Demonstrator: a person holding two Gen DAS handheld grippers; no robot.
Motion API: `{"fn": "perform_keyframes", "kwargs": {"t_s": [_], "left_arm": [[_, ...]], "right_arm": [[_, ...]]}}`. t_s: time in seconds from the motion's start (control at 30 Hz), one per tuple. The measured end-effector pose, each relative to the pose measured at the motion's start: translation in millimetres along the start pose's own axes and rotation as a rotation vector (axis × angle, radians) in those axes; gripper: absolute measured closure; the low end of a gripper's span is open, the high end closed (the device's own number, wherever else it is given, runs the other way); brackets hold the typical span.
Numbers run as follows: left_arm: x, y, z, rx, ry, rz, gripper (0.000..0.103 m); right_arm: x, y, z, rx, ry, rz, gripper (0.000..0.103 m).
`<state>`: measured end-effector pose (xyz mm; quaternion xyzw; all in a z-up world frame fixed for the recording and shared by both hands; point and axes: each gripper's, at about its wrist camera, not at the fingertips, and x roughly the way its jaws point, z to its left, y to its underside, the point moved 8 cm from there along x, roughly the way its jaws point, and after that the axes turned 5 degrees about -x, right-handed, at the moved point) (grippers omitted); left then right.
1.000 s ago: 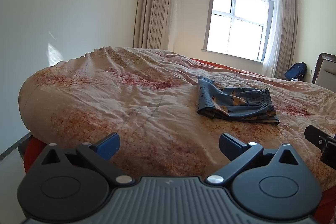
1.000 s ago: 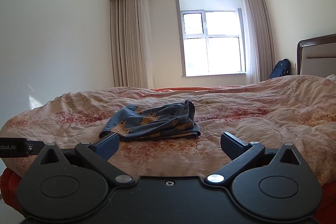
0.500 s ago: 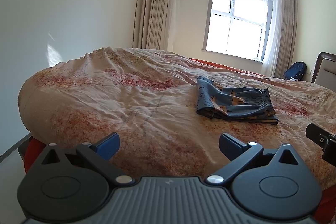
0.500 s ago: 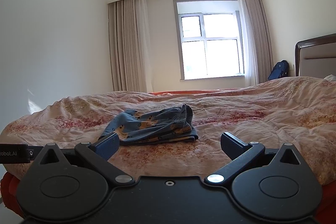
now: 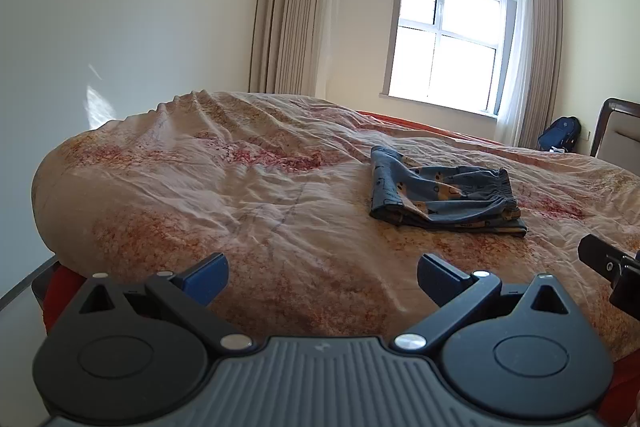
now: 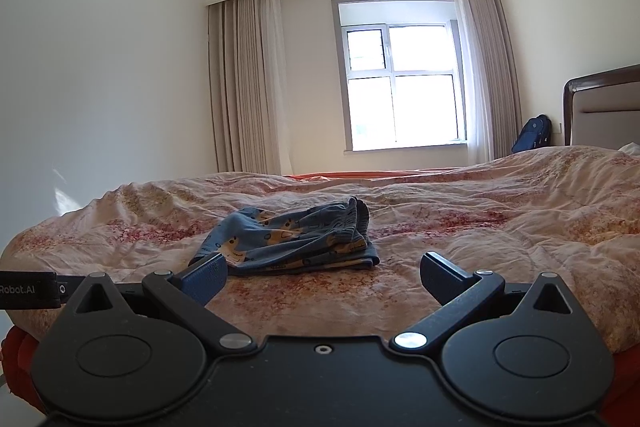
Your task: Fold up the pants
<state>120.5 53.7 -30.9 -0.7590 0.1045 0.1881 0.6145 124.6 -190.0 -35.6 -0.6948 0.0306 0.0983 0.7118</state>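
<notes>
Folded blue cartoon-print pants [image 6: 292, 241] on floral quilted bed [image 6: 500, 211]; left gripper [image 5: 322, 273], right gripper [image 6: 323, 273] fingers wide, empty; label "Robot.AI" [image 6: 18, 289]

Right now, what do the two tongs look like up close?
Both look alike: the left tongs and right tongs have black bodies, round pivot discs, silver rivets and blue pads on black fingers. The left body is ribbed grey. The left unit's edge shows white "Robot.AI" lettering. No hands or sleeves visible.
</notes>
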Motion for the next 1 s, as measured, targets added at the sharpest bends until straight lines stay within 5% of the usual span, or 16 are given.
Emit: {"fn": "perform_keyframes", "kwargs": {"t_s": [0.37,1.0], "left_arm": [[2.3,1.9,1.3,-0.005,-0.046,0.034,0.000],[5.1,5.0,-1.2,-0.007,-0.013,0.036,0.000]], "right_arm": [[-0.4,0.8,-0.1,0.005,-0.001,0.003,0.000],[4.8,8.0,1.3,0.006,-0.007,0.033,0.000]]}}
